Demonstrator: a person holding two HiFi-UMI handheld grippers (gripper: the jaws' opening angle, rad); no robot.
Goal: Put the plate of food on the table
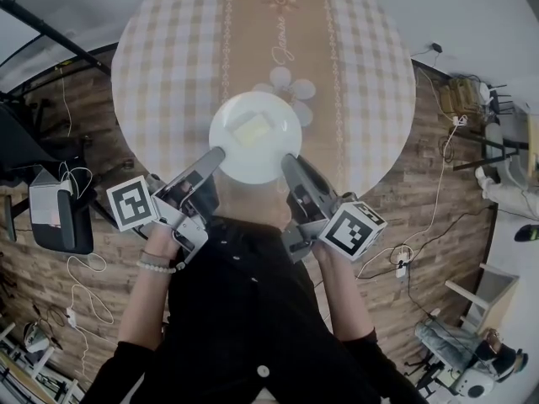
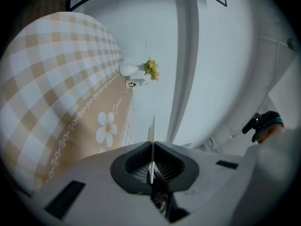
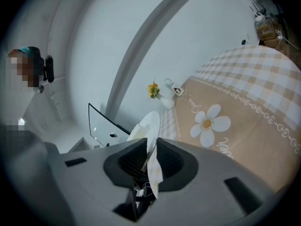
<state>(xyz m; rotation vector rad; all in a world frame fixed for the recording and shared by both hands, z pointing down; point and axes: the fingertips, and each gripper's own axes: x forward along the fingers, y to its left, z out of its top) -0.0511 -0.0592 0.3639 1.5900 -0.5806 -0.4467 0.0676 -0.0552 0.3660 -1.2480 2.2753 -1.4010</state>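
Observation:
A white plate [image 1: 254,137] with a pale yellow piece of food [image 1: 252,129] hangs over the near edge of the round table [image 1: 168,66], which has a checked cloth and a beige runner with a daisy. My left gripper [image 1: 217,156] is shut on the plate's near-left rim. My right gripper [image 1: 290,162] is shut on its near-right rim. In the left gripper view the plate [image 2: 152,135] shows edge-on as a thin white line between the pads of the left gripper [image 2: 152,166]. In the right gripper view the plate [image 3: 146,124] rises tilted from the right gripper [image 3: 149,161].
A white vase with yellow flowers [image 2: 138,71] and a small mug [image 3: 178,90] stand at the table's far edge. Cables and dark equipment [image 1: 59,209] lie on the wooden floor at the left. Boxes and cords [image 1: 459,99] sit at the right.

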